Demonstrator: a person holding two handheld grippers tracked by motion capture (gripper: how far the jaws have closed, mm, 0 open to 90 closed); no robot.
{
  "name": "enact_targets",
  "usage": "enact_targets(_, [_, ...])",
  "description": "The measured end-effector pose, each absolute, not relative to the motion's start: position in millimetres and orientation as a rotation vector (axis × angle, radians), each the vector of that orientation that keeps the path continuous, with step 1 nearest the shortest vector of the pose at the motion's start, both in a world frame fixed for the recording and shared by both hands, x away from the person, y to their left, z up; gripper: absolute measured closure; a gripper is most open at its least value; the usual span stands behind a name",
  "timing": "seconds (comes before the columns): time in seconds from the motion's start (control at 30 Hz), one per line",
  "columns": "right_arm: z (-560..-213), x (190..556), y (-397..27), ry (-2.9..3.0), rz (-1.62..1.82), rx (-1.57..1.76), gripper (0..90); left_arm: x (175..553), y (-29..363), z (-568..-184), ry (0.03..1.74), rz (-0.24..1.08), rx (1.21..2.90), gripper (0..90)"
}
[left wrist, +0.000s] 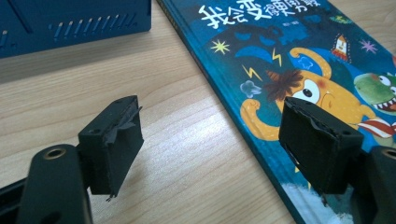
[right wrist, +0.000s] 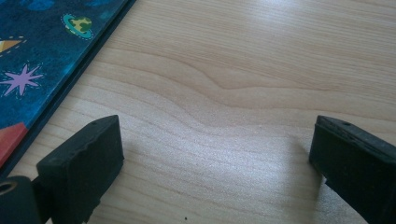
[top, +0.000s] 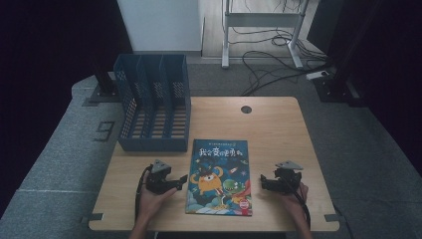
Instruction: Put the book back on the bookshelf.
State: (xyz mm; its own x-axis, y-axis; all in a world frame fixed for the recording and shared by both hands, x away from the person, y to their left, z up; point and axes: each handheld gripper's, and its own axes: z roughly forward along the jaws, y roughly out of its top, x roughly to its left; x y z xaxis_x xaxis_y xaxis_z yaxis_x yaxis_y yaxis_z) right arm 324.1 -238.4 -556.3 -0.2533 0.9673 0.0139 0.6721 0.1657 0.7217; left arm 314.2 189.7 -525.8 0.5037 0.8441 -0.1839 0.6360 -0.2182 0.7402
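While the wooden table is bearing a blue three-slot file rack at its far left, a picture book is lying flat and closed near the middle of the near edge, its dark blue cover showing an orange one-eyed monster, a green creature, stars and white title characters. The left gripper is lying low just beside the book's left edge, jaws spread wide with one hanging over the cover. The right gripper is sitting apart from the book's right edge, pointing toward it, jaws spread over bare wood.
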Motion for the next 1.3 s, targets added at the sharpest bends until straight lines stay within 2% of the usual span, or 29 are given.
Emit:
enact_targets(0.27, [-556, 324, -238, 1.991, 0.859, 1.549, 2.3, 314, 191, -525, 1.219, 0.301, 1.933, 21.3])
enact_targets(0.67, [-555, 325, -244, 1.920, 0.854, 1.597, 12.1, 315, 186, -526, 1.216, 0.287, 1.931, 21.5])
enact_targets(0.83, [-553, 325, -247, 1.920, 0.879, 1.609, 12.6, 314, 184, -526, 1.207, 0.293, 1.928, 21.4])
enact_targets(1.3, [-520, 324, -224, 1.912, 1.014, 1.531, 14.3, 313, 175, -524, 1.184, 0.290, 1.933, 21.3])
